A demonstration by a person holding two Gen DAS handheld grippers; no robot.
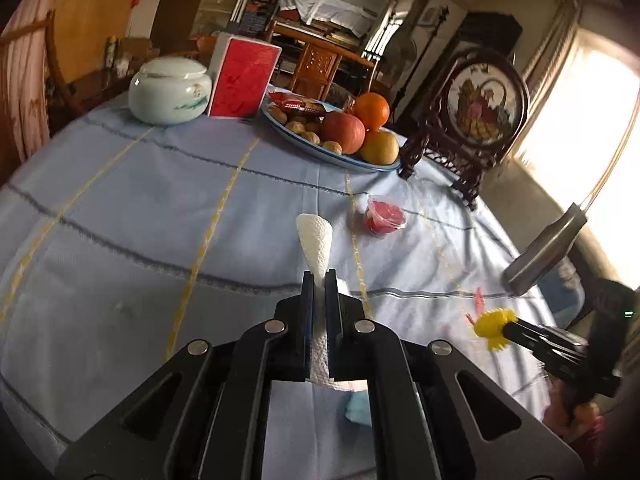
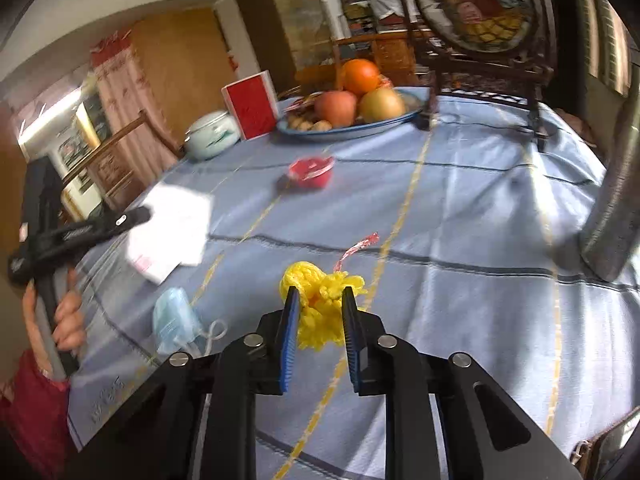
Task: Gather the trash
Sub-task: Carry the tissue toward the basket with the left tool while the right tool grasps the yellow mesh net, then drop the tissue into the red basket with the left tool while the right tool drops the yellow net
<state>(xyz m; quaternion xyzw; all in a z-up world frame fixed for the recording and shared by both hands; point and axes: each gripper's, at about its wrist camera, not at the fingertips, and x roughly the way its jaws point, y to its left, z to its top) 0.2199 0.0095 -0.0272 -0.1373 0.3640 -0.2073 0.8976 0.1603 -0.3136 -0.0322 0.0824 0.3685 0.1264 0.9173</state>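
Note:
In the left wrist view my left gripper point(image 1: 319, 280) is shut on a white paper napkin point(image 1: 316, 236), which sticks up past the fingertips above the blue tablecloth point(image 1: 140, 208). From the right wrist view that gripper point(image 2: 145, 213) is at the left, with the napkin point(image 2: 172, 232) hanging from it. My right gripper point(image 2: 320, 300) is shut on a yellow foam net point(image 2: 310, 278); the left wrist view shows that net point(image 1: 494, 326) lifted off the cloth. A blue face mask point(image 2: 174, 320), a red wrapper strip point(image 2: 360, 246) and a red plastic cup point(image 2: 312, 170) lie on the table.
At the far side stand a fruit plate point(image 1: 372, 164), a white lidded jar point(image 1: 170, 92), a red box point(image 1: 242, 78) and a dark wooden picture stand point(image 1: 476, 108). A grey metal post point(image 2: 612, 208) rises at the right. A hand in a red sleeve point(image 2: 68, 320) holds the left gripper.

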